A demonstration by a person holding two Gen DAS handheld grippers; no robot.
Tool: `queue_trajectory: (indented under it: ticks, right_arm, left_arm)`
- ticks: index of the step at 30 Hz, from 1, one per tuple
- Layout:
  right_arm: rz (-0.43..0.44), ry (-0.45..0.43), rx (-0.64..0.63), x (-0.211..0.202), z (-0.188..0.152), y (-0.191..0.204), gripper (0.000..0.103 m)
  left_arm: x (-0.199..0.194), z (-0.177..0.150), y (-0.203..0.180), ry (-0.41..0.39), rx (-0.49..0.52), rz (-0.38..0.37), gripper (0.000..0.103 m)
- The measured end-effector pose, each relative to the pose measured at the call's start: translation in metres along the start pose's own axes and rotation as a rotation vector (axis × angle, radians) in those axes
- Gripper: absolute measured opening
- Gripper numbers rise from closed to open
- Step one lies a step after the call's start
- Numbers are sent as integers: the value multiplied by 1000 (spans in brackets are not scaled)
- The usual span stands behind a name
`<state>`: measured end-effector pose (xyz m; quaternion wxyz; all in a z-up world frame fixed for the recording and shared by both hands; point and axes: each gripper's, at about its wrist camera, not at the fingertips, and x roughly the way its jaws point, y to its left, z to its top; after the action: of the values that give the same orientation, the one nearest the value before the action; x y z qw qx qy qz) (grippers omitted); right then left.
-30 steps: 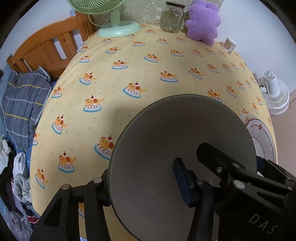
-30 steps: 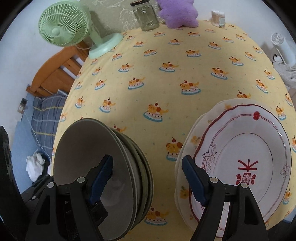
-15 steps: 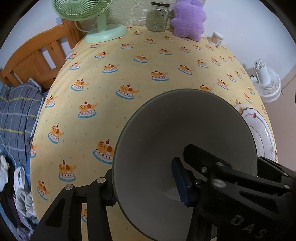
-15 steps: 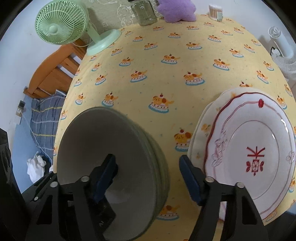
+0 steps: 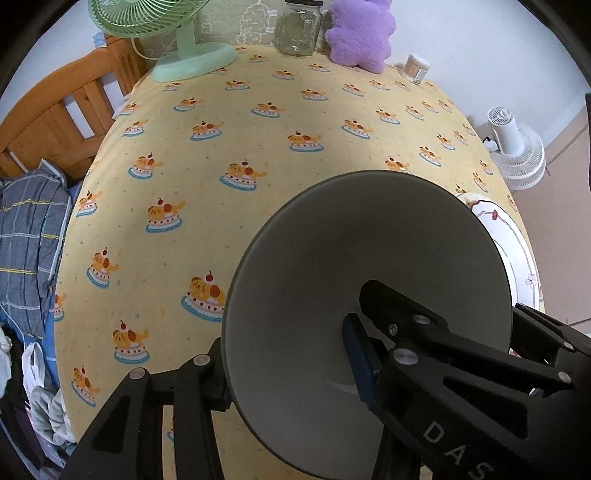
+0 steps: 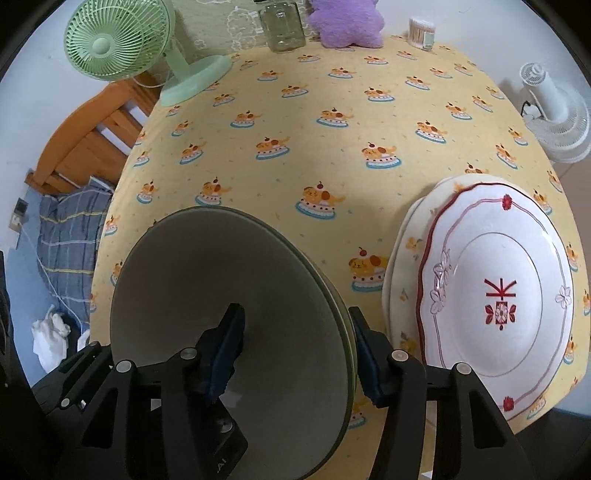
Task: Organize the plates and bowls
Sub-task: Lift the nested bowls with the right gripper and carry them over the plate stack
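Note:
A stack of grey bowls (image 5: 369,280) fills the lower right of the left wrist view and also shows in the right wrist view (image 6: 229,295). My left gripper (image 5: 288,365) is shut on the rim of the top grey bowl, one pad inside it, and holds it tilted. My right gripper (image 6: 295,343) straddles the right rim of the bowl stack, its fingers apart. A white plate with red trim (image 6: 498,288) lies on a stack of plates at the right; its edge shows in the left wrist view (image 5: 513,236).
The table has a yellow cloth (image 6: 314,147). At its far edge stand a green fan (image 6: 122,40), a glass jar (image 6: 282,26), a purple plush toy (image 6: 345,22) and a cotton swab box (image 6: 423,31). A wooden bed frame (image 5: 62,107) stands left, a white floor fan (image 6: 554,110) right.
The grey bowl in my left gripper has moved right and come down over the other bowls. My right gripper has moved left, and its fingers now stand on either side of the bowls' right rim.

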<state>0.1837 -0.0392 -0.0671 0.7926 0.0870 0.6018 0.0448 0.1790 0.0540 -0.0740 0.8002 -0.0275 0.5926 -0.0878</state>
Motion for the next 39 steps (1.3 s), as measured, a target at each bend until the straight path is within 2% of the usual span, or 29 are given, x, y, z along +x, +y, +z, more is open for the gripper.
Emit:
queue_trajectory:
  ticks: [19,30,39]
  right_arm:
    - [-46,-83,30,-56,-3,23,59]
    - [-15,-115,35,-68,-10,16,59]
    - [17,-122,12,-77,-7,-12,59]
  left_arm:
    - [-51,5,6,-41,43,-62,50]
    - [-61,1,-8,-85,63,-25,49]
    - [-61,1,-35,-97,36,1,49]
